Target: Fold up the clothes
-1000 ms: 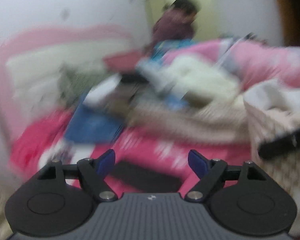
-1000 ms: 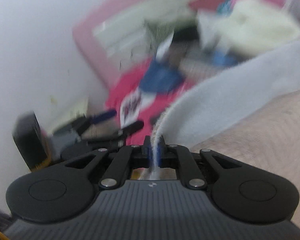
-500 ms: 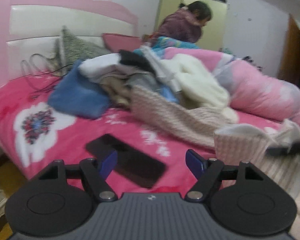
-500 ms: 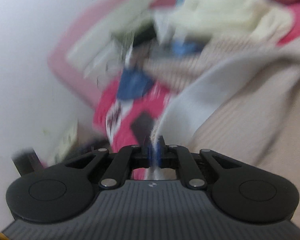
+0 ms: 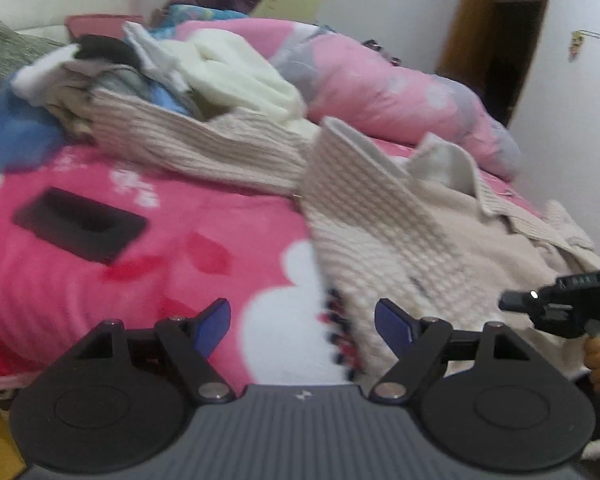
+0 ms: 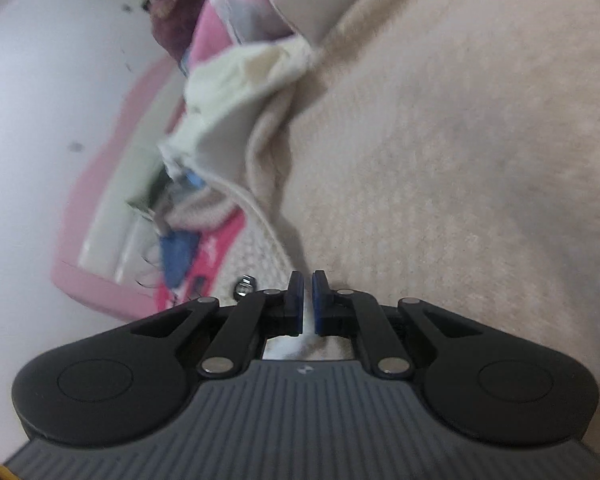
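Right tool [image 6: 307, 300] clamped on beige sweater [image 5: 384, 232] edge; left tool [image 5: 302, 324] apart, widening, empty over its near hem on the pink bed [image 5: 140, 280]. Should pinch hem squarely, keep fabric taut.

You have a beige ribbed knit sweater [image 5: 380, 224] with a pale cream lining lying on a hot-pink blanket [image 5: 100, 280] printed with white and red flowers. A flat black phone [image 5: 80, 224] sits on that pink. Behind it, the quilt roll [image 5: 380, 92] is pink with grey and white blotches, and the pile shows a cream fleece [image 5: 236, 72] and blue cloth [image 5: 16, 136]. Your tongs [image 5: 302, 322] are black with blue pads [image 5: 212, 326].
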`<move>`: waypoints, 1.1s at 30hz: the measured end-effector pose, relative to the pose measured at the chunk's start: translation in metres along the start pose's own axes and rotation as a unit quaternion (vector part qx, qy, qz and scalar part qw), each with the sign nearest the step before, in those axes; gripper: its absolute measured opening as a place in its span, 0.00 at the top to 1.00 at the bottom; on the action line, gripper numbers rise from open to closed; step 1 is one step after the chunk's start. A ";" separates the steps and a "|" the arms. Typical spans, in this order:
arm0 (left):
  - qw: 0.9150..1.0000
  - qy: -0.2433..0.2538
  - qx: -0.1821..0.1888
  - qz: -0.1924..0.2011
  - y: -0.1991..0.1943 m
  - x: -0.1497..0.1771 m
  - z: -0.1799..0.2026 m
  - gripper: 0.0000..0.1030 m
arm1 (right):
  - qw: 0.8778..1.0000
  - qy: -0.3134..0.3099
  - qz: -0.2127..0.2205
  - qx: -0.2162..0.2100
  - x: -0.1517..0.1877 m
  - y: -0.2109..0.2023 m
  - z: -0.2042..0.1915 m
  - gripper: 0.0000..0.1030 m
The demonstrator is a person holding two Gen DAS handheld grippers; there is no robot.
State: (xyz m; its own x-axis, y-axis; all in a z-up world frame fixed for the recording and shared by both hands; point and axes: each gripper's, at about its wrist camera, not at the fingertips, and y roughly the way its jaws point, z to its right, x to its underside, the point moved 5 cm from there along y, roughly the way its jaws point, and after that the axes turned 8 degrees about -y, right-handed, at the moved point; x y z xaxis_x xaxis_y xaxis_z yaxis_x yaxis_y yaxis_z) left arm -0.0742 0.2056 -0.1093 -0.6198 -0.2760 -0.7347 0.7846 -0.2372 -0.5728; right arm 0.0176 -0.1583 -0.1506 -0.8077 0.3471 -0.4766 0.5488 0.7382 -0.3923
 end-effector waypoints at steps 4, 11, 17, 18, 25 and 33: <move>0.999 0.010 0.039 -0.001 -0.010 0.007 0.013 0.21 | 0.999 -0.041 0.019 -0.012 -0.012 -0.014 -0.012 0.92; 0.994 0.071 0.072 -0.034 -0.010 0.041 0.047 0.11 | 0.986 -0.161 -0.034 -0.010 -0.026 0.033 -0.050 0.23; 0.994 0.069 0.038 -0.073 0.025 0.059 0.059 0.15 | 0.970 -0.212 -0.110 0.038 -0.022 0.087 -0.059 0.97; 0.994 0.078 0.036 -0.074 0.027 0.060 0.063 0.15 | 0.972 -0.218 -0.089 0.018 -0.024 0.074 -0.070 0.97; 0.983 0.161 0.032 -0.077 0.038 0.074 0.093 0.15 | 0.983 -0.172 0.055 0.035 -0.037 -0.047 -0.049 0.97; 0.968 0.236 -0.013 -0.078 0.057 0.091 0.118 0.65 | 0.997 -0.005 0.054 0.063 0.004 -0.067 0.032 0.97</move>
State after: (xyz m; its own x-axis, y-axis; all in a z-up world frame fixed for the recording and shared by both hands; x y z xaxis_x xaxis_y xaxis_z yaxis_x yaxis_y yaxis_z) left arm -0.0877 0.0570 -0.1655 -0.6590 0.2202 -0.7192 0.6856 -0.2174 -0.6947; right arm -0.0151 -0.2248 -0.1513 -0.7412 0.4140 -0.5285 0.6551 0.6182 -0.4345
